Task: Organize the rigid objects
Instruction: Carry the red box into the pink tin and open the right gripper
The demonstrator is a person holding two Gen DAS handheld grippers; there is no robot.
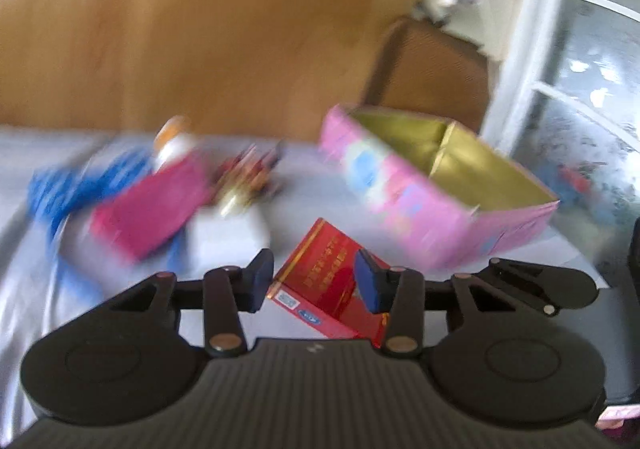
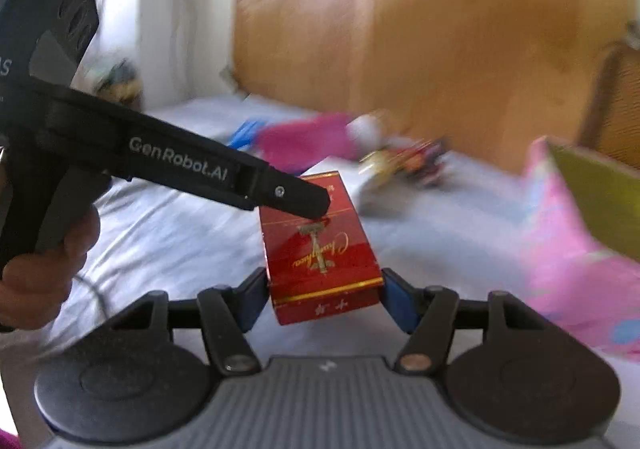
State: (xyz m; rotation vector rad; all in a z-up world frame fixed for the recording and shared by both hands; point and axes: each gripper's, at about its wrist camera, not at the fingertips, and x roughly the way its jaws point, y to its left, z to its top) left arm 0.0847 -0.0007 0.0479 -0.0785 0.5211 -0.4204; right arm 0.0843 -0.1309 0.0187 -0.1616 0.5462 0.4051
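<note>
A red cigarette-style box [image 2: 320, 249] with gold print hangs over a pale sheet [image 2: 168, 233]. My right gripper [image 2: 325, 289] is shut on its near end, one blue pad against each side. My left gripper [image 2: 312, 205] reaches in from the left, held by a hand [image 2: 40, 273], its tip over the box's far end. In the left wrist view the red box [image 1: 320, 269] lies tilted between and under the left gripper's [image 1: 314, 283] fingers. The right finger stands in front of it, and the jaws stand apart without clamping it. An open pink box [image 1: 400, 193] with a gold inside sits beyond, to the right.
On the sheet at the left lie a magenta packet [image 1: 148, 209], a white bottle with an orange cap [image 1: 176, 141], a blue item [image 1: 60, 185], a white box [image 1: 228, 233] and several small colourful pieces [image 1: 248, 173]. A wooden board [image 1: 200, 29] rises behind. A brown chair [image 1: 432, 69] and a white-framed glass door [image 1: 580, 89] stand at the right.
</note>
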